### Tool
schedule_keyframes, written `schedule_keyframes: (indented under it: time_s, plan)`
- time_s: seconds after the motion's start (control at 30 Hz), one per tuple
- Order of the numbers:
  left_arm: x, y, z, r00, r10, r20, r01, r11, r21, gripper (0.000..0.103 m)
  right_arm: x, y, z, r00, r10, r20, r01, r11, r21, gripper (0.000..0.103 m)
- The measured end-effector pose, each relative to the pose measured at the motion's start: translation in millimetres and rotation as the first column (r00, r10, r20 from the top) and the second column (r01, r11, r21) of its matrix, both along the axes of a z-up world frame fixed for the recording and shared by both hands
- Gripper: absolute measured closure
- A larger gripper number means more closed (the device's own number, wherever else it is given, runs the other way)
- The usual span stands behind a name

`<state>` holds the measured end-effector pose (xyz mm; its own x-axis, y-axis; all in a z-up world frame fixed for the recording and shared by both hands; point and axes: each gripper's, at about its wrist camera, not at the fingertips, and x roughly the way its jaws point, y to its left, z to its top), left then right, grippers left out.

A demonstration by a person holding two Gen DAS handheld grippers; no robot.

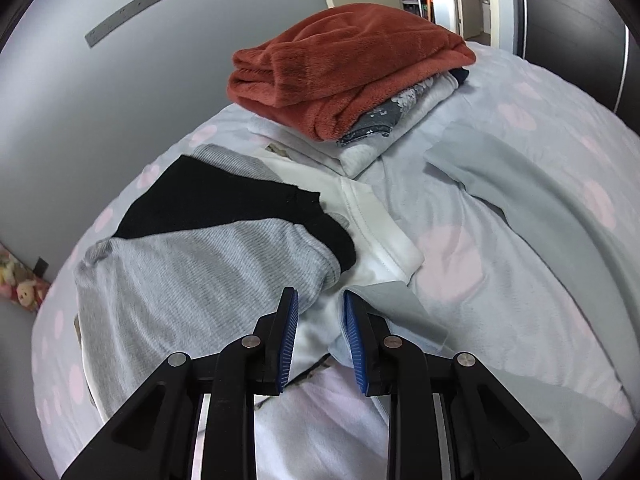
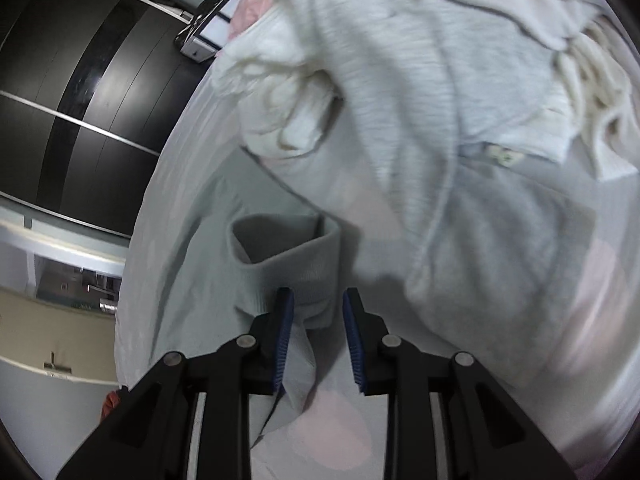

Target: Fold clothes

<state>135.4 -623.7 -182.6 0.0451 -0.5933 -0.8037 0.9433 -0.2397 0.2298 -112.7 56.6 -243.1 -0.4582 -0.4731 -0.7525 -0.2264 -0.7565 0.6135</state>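
Note:
A pale grey-blue garment (image 1: 532,184) lies spread on the bed, running from the right down to my left gripper (image 1: 320,300). That gripper is open, its blue pads astride a corner of the garment (image 1: 404,312) beside a grey and black ribbed top (image 1: 192,276). In the right wrist view my right gripper (image 2: 318,300) is open, with the garment's ribbed cuff (image 2: 296,256) standing up between and just ahead of its fingers. The cuff's opening faces up.
A folded stack topped by a rust-red fleece (image 1: 344,64) sits at the far side of the bed. A white garment (image 1: 380,232) lies under the ribbed top. A heap of grey and white clothes (image 2: 440,80) lies ahead of the right gripper. A dark wardrobe (image 2: 80,100) stands beyond the bed edge.

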Motion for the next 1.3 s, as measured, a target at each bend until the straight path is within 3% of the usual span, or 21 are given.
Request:
schedule_keyframes:
  time_s: [0.17,0.3,0.53,0.7,0.8,0.93,1.1,1.3]
  plan:
    - [0.8,-0.4,-1.7,1.000,0.003,-0.003,-0.003,1.000,-0.001,0.077,-12.6,-10.5,8.8,0.996,0.083,-0.034,-0.083,0.997,0.008,0.077]
    - [-0.4,1.4,-2.0,1.000,0.005,-0.001,-0.005,1.000,-0.009,0.078,-55.6,-14.4,22.0,0.994,0.090,-0.056,-0.086,0.994,0.072,0.077]
    - [-2.5,2.3,-2.3,1.000,-0.011,-0.015,0.011,1.000,-0.003,0.095,-62.2,-21.8,38.9,0.989,0.122,-0.085,-0.108,0.982,0.153,0.077]
    - [1.6,-0.8,-0.8,0.997,-0.030,-0.066,0.032,0.999,0.023,0.100,-63.6,-30.2,37.5,0.987,0.133,-0.089,-0.118,0.980,0.159,0.077]
    - [14.6,-10.2,6.1,0.987,-0.044,-0.153,0.054,0.997,0.060,0.101,-64.3,-29.3,34.8,0.990,0.122,-0.072,-0.109,0.980,0.167,0.077]
    - [28.1,-19.9,23.5,0.983,-0.126,-0.134,0.128,0.992,0.010,0.100,-67.8,-27.6,28.3,0.992,0.112,-0.051,-0.104,0.983,0.149,0.077]
    - [34.0,-27.9,31.8,0.971,-0.199,-0.130,0.205,0.978,0.035,0.093,-77.4,-36.0,18.2,0.992,0.122,-0.019,-0.118,0.984,0.132,0.077]
    - [31.9,-38.6,18.4,0.968,-0.192,-0.159,0.211,0.971,0.113,0.087,-84.8,-36.2,9.4,0.994,0.111,0.012,-0.112,0.987,0.119,0.077]
